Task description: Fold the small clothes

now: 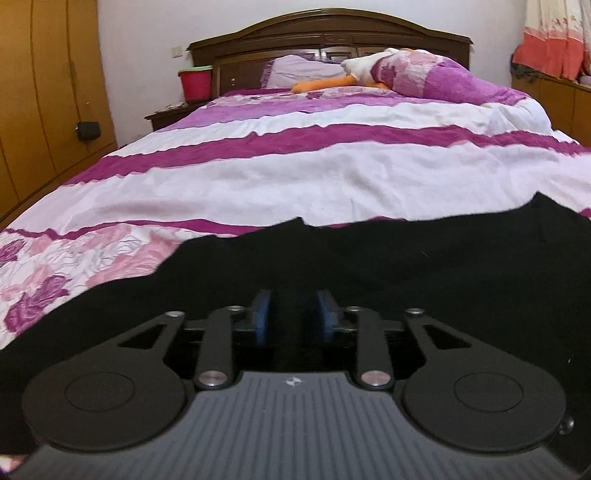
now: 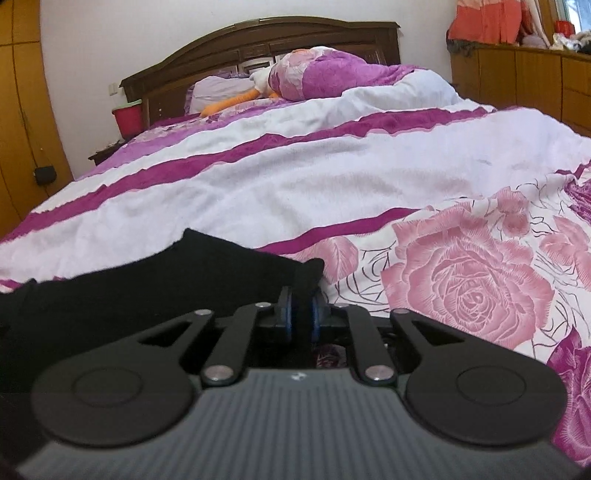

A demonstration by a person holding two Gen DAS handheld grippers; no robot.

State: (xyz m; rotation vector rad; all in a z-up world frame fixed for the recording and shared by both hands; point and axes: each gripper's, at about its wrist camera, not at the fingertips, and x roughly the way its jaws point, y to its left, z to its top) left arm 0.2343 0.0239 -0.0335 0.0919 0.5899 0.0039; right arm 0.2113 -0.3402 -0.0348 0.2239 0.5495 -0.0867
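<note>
While both cameras look low across the bed (image 1: 295,177), a black garment (image 1: 406,258) lies on its near end, spread over the purple, white and floral bedspread (image 2: 461,280). The left gripper (image 1: 294,319) sits on the garment's near part, its blue pads (image 1: 263,321) drawn close with black fabric pinched between them. The right gripper (image 2: 301,317) is clamped on the garment's near right corner, pads nearly together around a fold of cloth. At the far end are the dark wooden headboard (image 1: 332,33), a lilac pillow (image 1: 299,72) and a rolled purple quilt (image 2: 332,74); a red bucket (image 1: 195,83) stands at far left.
</note>
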